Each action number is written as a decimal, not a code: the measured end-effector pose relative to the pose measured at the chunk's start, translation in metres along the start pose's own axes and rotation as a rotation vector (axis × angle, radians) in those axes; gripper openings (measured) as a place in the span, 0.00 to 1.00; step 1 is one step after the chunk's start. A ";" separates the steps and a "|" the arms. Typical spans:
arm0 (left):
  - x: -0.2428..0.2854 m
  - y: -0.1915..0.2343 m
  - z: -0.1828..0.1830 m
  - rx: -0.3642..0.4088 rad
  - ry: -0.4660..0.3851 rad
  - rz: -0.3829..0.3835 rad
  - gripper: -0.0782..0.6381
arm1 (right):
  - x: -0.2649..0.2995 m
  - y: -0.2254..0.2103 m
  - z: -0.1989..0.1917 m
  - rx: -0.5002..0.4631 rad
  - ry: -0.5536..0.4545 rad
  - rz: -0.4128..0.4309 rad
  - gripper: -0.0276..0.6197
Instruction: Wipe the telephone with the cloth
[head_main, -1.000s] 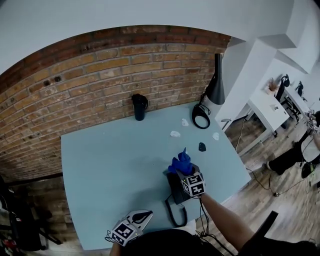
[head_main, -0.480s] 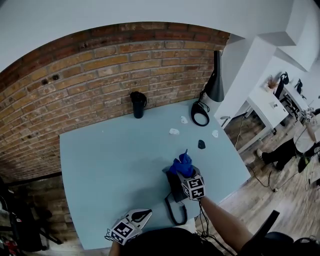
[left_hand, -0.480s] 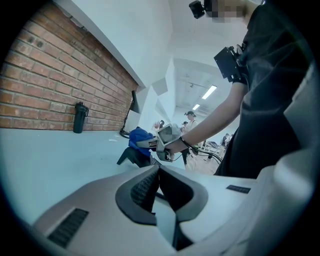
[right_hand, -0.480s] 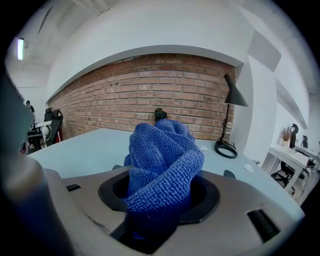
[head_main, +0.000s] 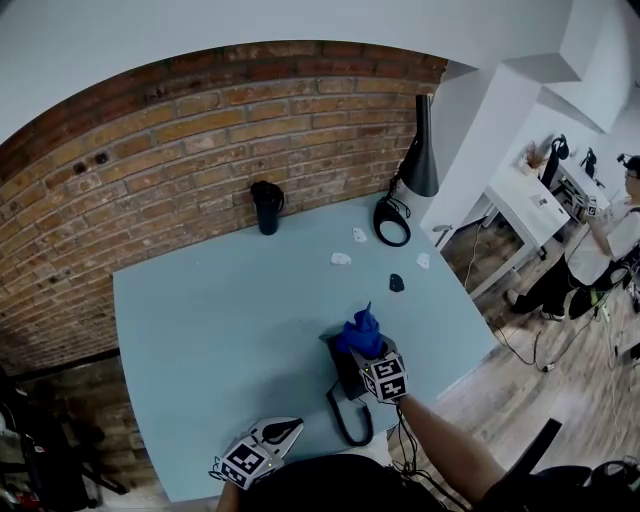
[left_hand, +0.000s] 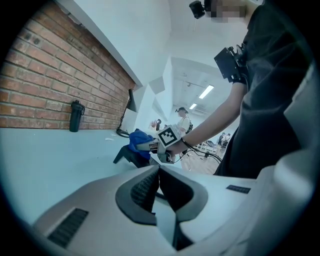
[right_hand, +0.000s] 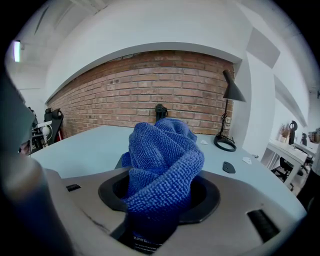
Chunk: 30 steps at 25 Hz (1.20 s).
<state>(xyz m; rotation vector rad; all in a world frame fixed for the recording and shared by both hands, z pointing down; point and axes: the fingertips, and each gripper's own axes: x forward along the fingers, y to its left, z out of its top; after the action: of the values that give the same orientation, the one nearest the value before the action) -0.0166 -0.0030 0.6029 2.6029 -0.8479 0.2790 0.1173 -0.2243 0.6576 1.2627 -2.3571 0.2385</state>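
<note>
Pinching the bunched blue cloth (right_hand: 162, 155) in the right gripper (head_main: 366, 350), pressing it onto the black telephone (head_main: 345, 372) near the table's (head_main: 220, 320) front edge. Holding the left gripper (left_hand: 160, 181) apart at the near edge, jaws pressed together, empty.

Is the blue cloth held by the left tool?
No, the blue cloth sits clamped in the right tool, while the left tool is shut on nothing.

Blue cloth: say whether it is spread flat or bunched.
Bunched: the blue cloth rises as a crumpled wad clamped in the right hand-held gripper.
</note>
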 end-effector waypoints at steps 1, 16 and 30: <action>0.001 0.000 0.000 0.002 0.001 -0.003 0.11 | -0.001 0.002 -0.002 -0.002 0.005 0.005 0.39; 0.003 -0.006 -0.003 0.011 0.004 -0.021 0.11 | -0.012 0.010 -0.017 0.028 0.016 -0.008 0.39; 0.004 -0.006 -0.005 0.012 0.014 -0.023 0.11 | -0.023 0.019 -0.033 0.033 0.029 0.001 0.39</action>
<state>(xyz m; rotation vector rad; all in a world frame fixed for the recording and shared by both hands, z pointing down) -0.0100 0.0011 0.6072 2.6168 -0.8135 0.2965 0.1229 -0.1849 0.6774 1.2650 -2.3387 0.2947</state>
